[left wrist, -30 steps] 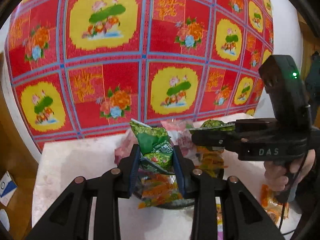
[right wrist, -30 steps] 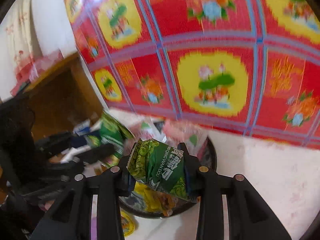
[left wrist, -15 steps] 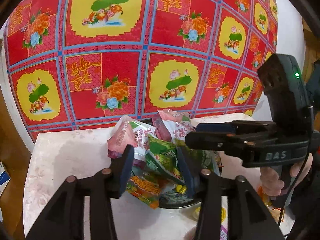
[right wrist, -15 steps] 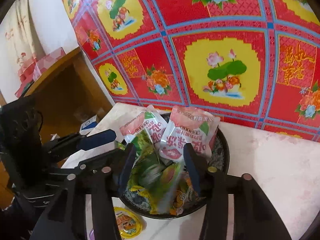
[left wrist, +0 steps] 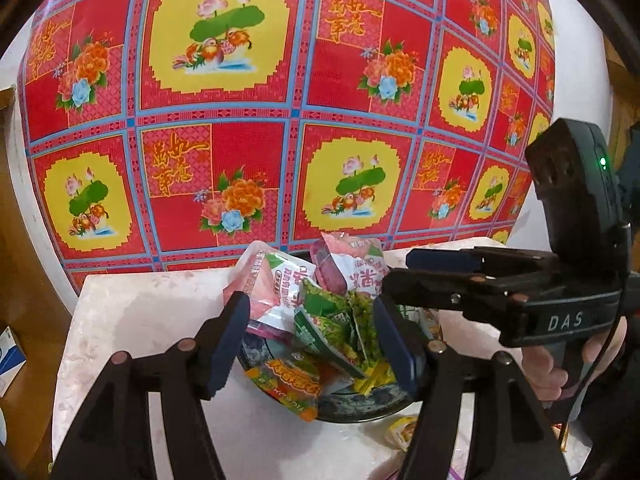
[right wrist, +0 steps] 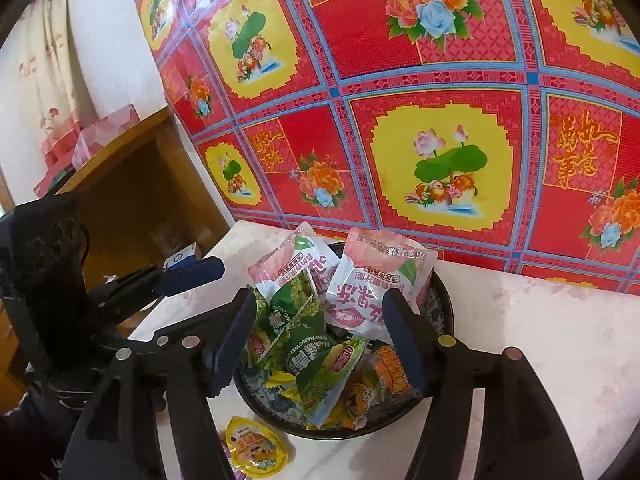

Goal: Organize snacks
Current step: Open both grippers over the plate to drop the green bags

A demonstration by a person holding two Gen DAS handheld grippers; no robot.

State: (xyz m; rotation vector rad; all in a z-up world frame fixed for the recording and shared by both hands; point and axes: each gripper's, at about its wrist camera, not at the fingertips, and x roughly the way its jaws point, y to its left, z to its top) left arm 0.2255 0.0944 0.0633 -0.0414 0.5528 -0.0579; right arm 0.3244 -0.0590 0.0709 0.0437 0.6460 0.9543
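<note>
A dark patterned bowl point(left wrist: 352, 416) point(right wrist: 444, 292) on the pale table holds a heap of snack packets. Two pink packets point(left wrist: 276, 284) point(right wrist: 376, 280) lean at the back, green packets point(left wrist: 320, 320) point(right wrist: 308, 356) lie in the middle and an orange one point(left wrist: 288, 380) point(right wrist: 388, 368) at the front. My left gripper point(left wrist: 312, 340) point(right wrist: 188, 280) hovers over the bowl's left side, its jaws opening, with the green packets lying loose below them. My right gripper point(right wrist: 320, 340) point(left wrist: 400, 272) hangs over the bowl from the right, its jaws also opening and touching nothing.
A yellow jelly cup point(right wrist: 256, 448) point(left wrist: 400, 432) lies on the table point(right wrist: 540, 340) in front of the bowl. A red and yellow flowered cloth point(left wrist: 256, 160) covers the wall behind. A wooden cabinet point(right wrist: 132, 184) with pink boxes point(right wrist: 100, 136) stands at the left.
Both grippers were shut on green packets a second ago. Both have let go, the packets now lie in the bowl, and the jaws stand much wider.
</note>
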